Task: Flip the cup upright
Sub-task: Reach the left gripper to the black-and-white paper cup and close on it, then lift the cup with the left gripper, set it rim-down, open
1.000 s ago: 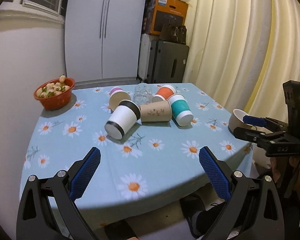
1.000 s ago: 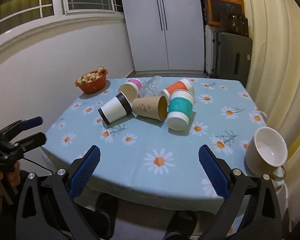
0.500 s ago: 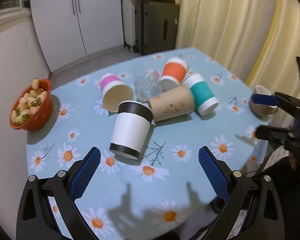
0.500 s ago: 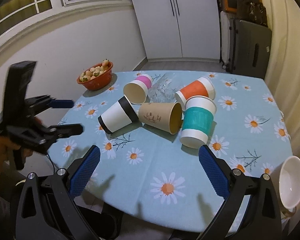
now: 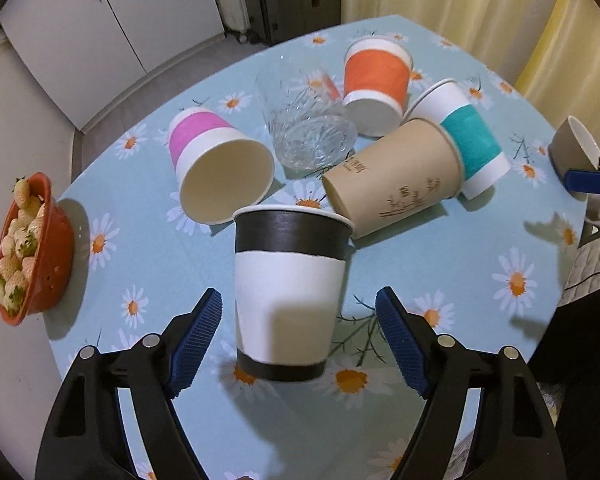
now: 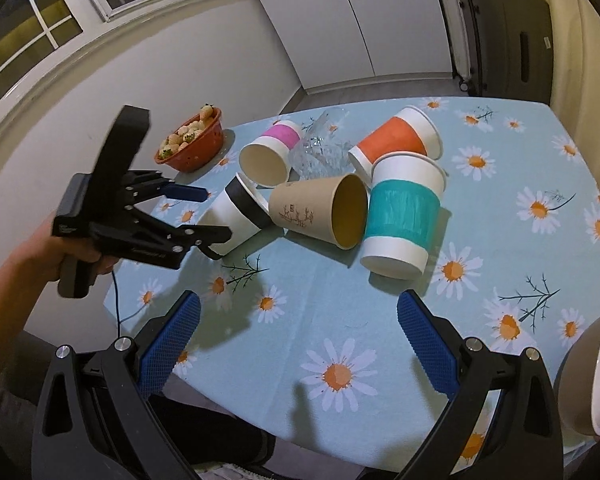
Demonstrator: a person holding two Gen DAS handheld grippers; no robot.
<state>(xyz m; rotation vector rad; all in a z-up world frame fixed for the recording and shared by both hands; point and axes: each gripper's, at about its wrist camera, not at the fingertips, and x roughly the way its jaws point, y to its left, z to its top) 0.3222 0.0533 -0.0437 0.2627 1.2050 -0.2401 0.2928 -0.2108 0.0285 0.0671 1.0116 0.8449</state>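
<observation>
Just ahead of my left hand-held gripper (image 5: 298,336), between its spread blue pads, lies the black-banded white paper cup (image 5: 288,292) on its side on the daisy-print surface (image 5: 480,280). Its base points back toward me and its mouth away, so its long axis runs roughly along the fingers. The pads stand apart on either side of the cup's lower body, touching nothing as far as I can tell. I judge the next move is to close on it there.

My right hand-held gripper (image 6: 298,344) is also spread wide and holds nothing; it hangs well back from the cluster, so the left is clearly nearer.

Beyond the cup's mouth lie a pink-banded cup (image 5: 220,168), mouth toward me and empty, a cut-glass tumbler (image 5: 306,124), an orange cup (image 5: 376,84), a kraft-brown cup (image 5: 396,180) and a teal cup (image 5: 466,140), all tipped over. The brown cup seems to touch my cup's rim. Far off to the left, an orange colander bowl (image 5: 56,248) holds pale strawberries. To the right sits a ceramic mug (image 5: 568,148).
</observation>
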